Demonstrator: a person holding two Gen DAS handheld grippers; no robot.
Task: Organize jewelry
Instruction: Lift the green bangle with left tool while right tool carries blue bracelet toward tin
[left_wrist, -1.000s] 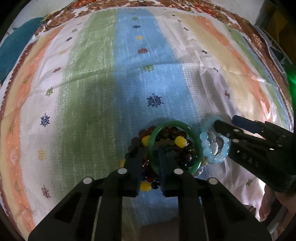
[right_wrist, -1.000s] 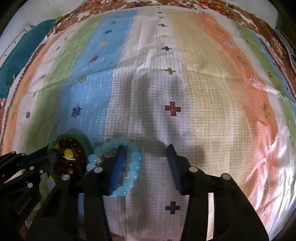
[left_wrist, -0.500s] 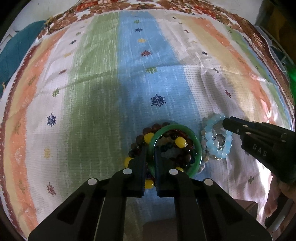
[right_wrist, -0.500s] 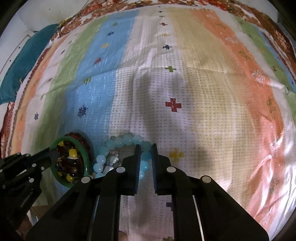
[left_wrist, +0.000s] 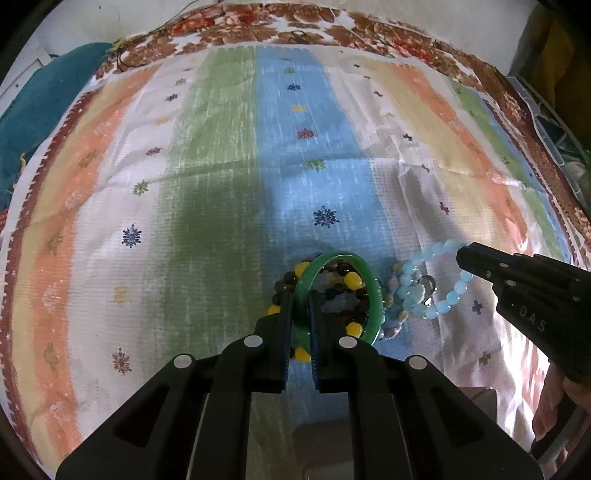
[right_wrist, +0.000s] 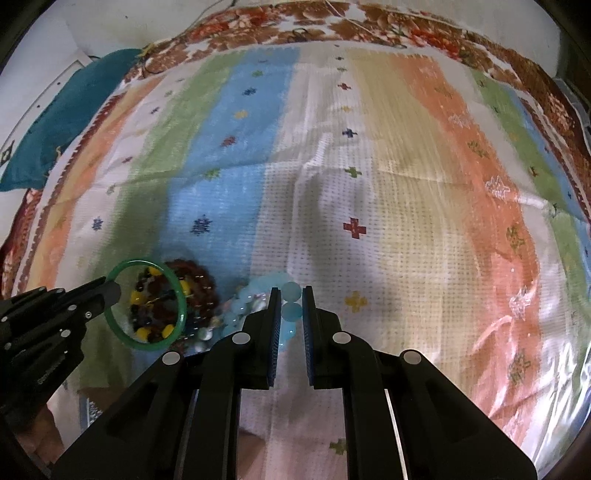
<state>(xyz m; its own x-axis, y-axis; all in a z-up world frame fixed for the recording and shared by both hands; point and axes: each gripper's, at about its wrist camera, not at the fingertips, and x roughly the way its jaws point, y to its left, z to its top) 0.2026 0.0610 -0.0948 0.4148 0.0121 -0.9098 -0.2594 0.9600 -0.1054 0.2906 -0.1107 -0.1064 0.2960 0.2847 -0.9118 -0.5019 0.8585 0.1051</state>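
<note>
My left gripper (left_wrist: 301, 297) is shut on the near rim of a green bangle (left_wrist: 343, 256), which hangs tilted above a dark brown bracelet with yellow beads (left_wrist: 280, 286). To its right, a light blue bead bracelet (left_wrist: 441, 308) dangles from my right gripper (left_wrist: 463, 256). In the right wrist view, the right gripper (right_wrist: 290, 293) is shut on the blue beads (right_wrist: 291, 310). There the green bangle (right_wrist: 147, 263) hangs from the left gripper (right_wrist: 112, 291) at lower left, over the brown bracelet (right_wrist: 199, 280). A pastel bead piece (left_wrist: 393, 284) lies between the two bracelets.
Everything lies on a striped cloth (left_wrist: 221, 166) with small cross and flower motifs and a brown floral border (left_wrist: 332, 29). A teal fabric (right_wrist: 74, 110) lies off the far left corner. A person's hand (left_wrist: 554, 406) holds the right gripper.
The right jaws went from wide open to shut on the blue bracelet. Both grippers rose, lifting the green bangle off the brown bracelet and the blue bracelet off the cloth.
</note>
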